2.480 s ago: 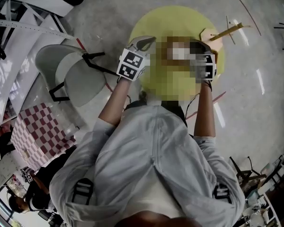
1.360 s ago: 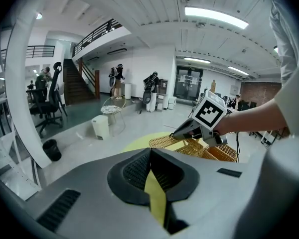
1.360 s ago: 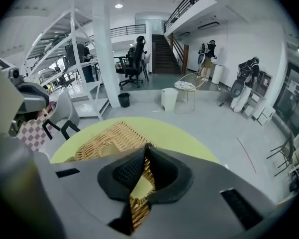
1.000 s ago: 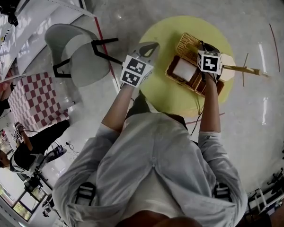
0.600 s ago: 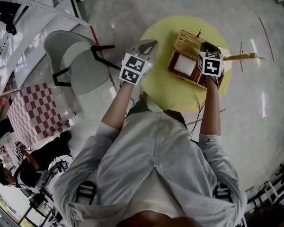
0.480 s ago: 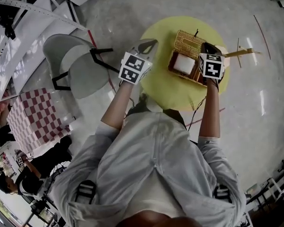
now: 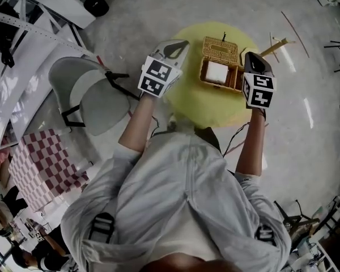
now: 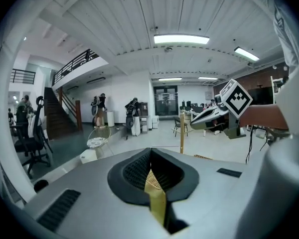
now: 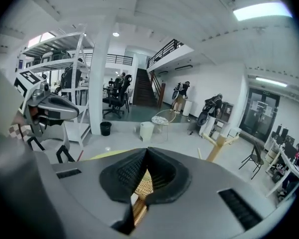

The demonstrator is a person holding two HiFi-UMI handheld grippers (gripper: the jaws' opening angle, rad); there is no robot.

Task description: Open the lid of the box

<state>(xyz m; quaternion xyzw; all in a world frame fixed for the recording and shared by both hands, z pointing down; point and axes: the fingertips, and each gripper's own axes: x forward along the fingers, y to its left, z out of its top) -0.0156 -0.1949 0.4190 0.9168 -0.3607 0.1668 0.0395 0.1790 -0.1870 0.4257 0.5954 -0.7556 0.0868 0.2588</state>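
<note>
A wicker box (image 7: 232,79) stands on the round yellow table (image 7: 198,103). Its lid (image 7: 220,50) is tipped back at the far side, and the white lining (image 7: 216,72) shows. My right gripper (image 7: 251,57) hovers just right of the box, jaws together and holding nothing; wicker (image 9: 141,189) shows through the gap behind its pads. My left gripper (image 7: 179,46) hangs over the table's left edge, well apart from the box, also shut and empty. Each gripper appears in the other's view: the right gripper (image 8: 205,117) and the left gripper (image 9: 72,112).
A grey chair (image 7: 85,92) stands left of the table. A checked cloth (image 7: 42,163) lies at the lower left, with white shelving (image 7: 22,33) behind it. A wooden stand (image 7: 275,43) is beyond the table's right edge. A black bin (image 7: 96,4) sits on the floor.
My right gripper has drawn back from over the box's right end to beside it. The left gripper has stayed at the table's left edge. The lid stands open throughout.
</note>
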